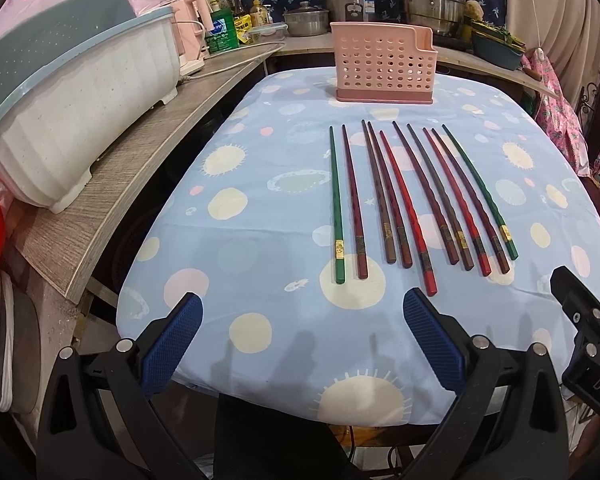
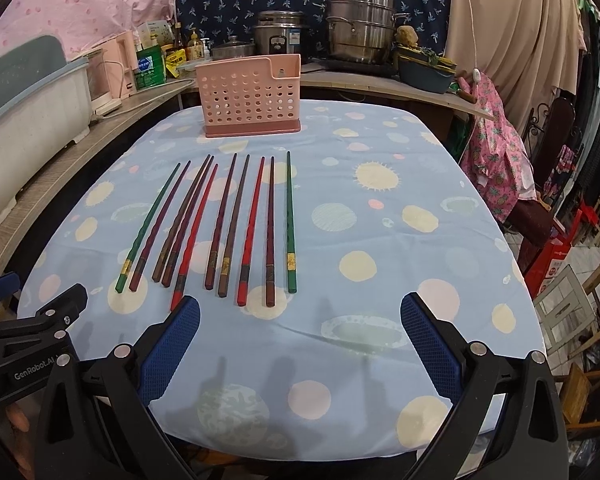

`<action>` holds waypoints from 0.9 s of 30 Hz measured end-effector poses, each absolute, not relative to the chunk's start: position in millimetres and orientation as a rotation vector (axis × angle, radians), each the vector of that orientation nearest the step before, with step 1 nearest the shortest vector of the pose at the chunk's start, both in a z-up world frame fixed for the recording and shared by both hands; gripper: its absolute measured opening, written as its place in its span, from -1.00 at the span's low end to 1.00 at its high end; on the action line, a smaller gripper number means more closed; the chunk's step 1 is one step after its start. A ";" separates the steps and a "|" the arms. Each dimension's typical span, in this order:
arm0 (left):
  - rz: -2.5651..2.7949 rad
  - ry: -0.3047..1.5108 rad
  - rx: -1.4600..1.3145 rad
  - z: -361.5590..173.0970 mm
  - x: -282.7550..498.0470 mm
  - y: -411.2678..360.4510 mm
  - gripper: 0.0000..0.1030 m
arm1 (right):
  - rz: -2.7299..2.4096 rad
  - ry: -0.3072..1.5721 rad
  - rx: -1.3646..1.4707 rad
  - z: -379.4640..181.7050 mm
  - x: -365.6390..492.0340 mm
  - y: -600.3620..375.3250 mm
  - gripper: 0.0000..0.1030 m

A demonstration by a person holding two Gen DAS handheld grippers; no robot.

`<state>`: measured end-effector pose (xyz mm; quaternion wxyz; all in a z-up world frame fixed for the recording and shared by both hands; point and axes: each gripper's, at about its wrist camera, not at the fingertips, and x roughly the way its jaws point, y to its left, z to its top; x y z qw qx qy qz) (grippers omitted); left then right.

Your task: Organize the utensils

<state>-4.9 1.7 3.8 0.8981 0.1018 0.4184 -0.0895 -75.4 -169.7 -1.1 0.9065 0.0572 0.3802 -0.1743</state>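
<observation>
Lying in a row on the blue spotted tablecloth (image 1: 260, 208), ten chopsticks (image 1: 400, 200) point their thin tips toward the far edge, their thick ends toward the near edge. Going left to right in the left wrist view: a green chopstick (image 1: 336, 208) on the far left, a dark red one just beside it, a pair of brown ones almost touching, a bright red chopstick (image 1: 408, 216) whose thick end reaches nearest the grippers, then four more in brown and red, and a second green chopstick (image 1: 482, 194) at the right end. Most carry a small band near the thick end; the markings are too small to read.

Beyond the tips, apart from them, a pink perforated holder (image 1: 384, 66) stands upright on the cloth; whether anything sits inside it is probably not decidable from here.

The left gripper (image 1: 302, 314) hovers over the near edge with its blue-padded jaws spread wide, holding nothing. The right gripper (image 2: 300, 314) hangs just beside it, likewise spread wide and empty. A white dish rack (image 1: 72, 120) sits on the wooden counter (image 1: 112, 196) at left.
</observation>
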 end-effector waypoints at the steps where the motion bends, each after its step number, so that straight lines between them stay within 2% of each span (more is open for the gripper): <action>1: -0.187 0.868 0.210 3.6 -4.9 2.2 0.86 | -0.359 0.783 0.119 -0.7 -75.6 -169.6 0.87; 27: -0.189 0.882 0.195 -1.5 -9.2 8.5 0.86 | -0.341 0.769 0.140 0.2 -84.0 -171.4 0.87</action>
